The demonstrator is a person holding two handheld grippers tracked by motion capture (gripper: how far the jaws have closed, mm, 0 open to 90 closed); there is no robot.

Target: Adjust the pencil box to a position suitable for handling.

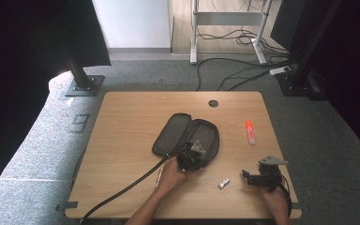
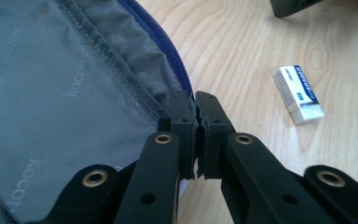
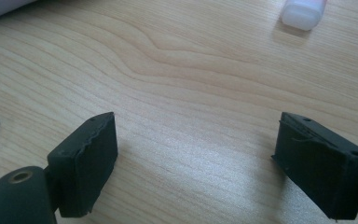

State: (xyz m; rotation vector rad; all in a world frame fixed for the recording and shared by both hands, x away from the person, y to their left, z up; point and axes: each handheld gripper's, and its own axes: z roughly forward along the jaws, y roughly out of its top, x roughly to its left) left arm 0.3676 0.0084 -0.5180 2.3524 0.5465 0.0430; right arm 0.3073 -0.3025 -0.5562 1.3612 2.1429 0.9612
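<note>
Grey fabric pencil case (image 1: pixel 187 135), lying unzipped mid-tabletop (image 1: pixel 122 154), is pinched at its near rim by the fully closed left tool (image 2: pixel 196 105); right tool (image 3: pixel 196 154) rests wide open, empty; filling judged next.

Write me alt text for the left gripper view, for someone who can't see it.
The left claw, its two black jaws shut together, sits at the edge of an open pencil case with grey lining and a blue zip. To the right, a white eraser in a blue sleeve lies on the light wooden table.
</note>
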